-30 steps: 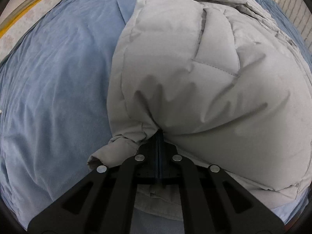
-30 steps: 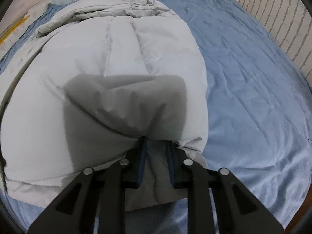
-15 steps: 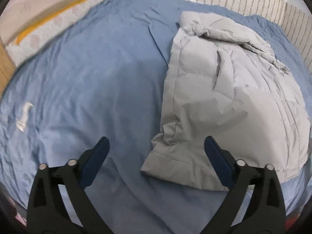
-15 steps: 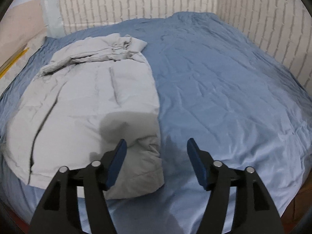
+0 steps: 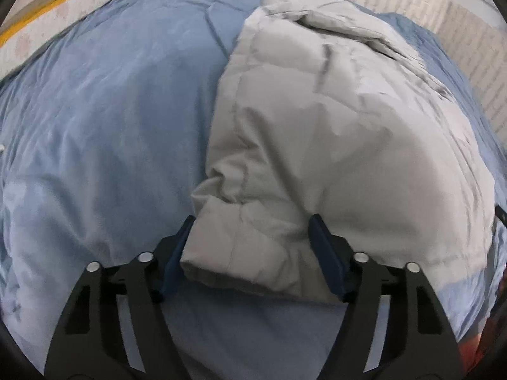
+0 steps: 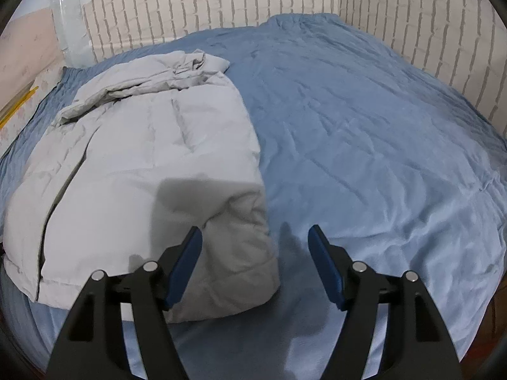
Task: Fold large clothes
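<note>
A light grey padded jacket [image 5: 332, 133] lies folded lengthwise on a blue bed sheet [image 5: 104, 120]. My left gripper [image 5: 252, 231] is open, and its blue-padded fingers straddle the jacket's near left corner without closing on it. In the right wrist view the jacket [image 6: 152, 164] lies at the left. My right gripper [image 6: 255, 237] is open and empty just above the sheet, at the jacket's near right corner; the left finger is over the fabric and the right finger over bare sheet [image 6: 364, 133].
A white brick-pattern wall [image 6: 221, 9] runs along the far and right sides of the bed. A pale panel with a yellow stripe [image 5: 47, 3] lies beyond the bed's left edge. The sheet right of the jacket is wrinkled.
Both grippers let go of the jacket and opened a second ago. Since half a second ago the left gripper has dropped back around the near left corner and narrowed; the right has neared the right corner.
</note>
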Available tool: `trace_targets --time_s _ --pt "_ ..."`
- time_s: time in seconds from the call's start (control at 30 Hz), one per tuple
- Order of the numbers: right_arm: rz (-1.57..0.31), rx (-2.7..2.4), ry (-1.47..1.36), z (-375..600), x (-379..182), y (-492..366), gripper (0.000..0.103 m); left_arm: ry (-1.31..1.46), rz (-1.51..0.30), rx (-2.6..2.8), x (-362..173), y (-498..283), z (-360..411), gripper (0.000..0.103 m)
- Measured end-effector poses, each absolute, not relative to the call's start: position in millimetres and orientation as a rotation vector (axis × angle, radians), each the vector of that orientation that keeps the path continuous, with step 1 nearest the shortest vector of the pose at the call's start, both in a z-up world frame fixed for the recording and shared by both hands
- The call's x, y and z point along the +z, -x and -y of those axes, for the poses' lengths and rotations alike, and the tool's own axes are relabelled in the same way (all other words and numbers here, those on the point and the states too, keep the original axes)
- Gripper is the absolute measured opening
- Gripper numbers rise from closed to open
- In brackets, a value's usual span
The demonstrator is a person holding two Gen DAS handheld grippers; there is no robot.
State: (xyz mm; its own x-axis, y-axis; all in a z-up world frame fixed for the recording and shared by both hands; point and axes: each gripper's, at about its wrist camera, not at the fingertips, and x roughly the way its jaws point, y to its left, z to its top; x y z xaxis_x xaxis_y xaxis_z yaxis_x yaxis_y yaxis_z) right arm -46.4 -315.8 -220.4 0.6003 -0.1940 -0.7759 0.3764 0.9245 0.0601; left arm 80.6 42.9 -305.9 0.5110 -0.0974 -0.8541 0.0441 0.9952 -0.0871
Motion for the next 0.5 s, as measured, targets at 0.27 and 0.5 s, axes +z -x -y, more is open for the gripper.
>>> trace_targets --time_s 0.27,0.5 --pt "-0.874 -0.318 -0.162 300.6 -221.5 41.0 0.070 0.140 -1.043 -0.125 -303.6 -63.1 -56.5 0.059" --pt "-0.882 -0.330 -0.208 313.1 -224.3 43.7 0.071 0.067 -1.051 -0.107 -309.1 -97.4 -19.7 0.037"
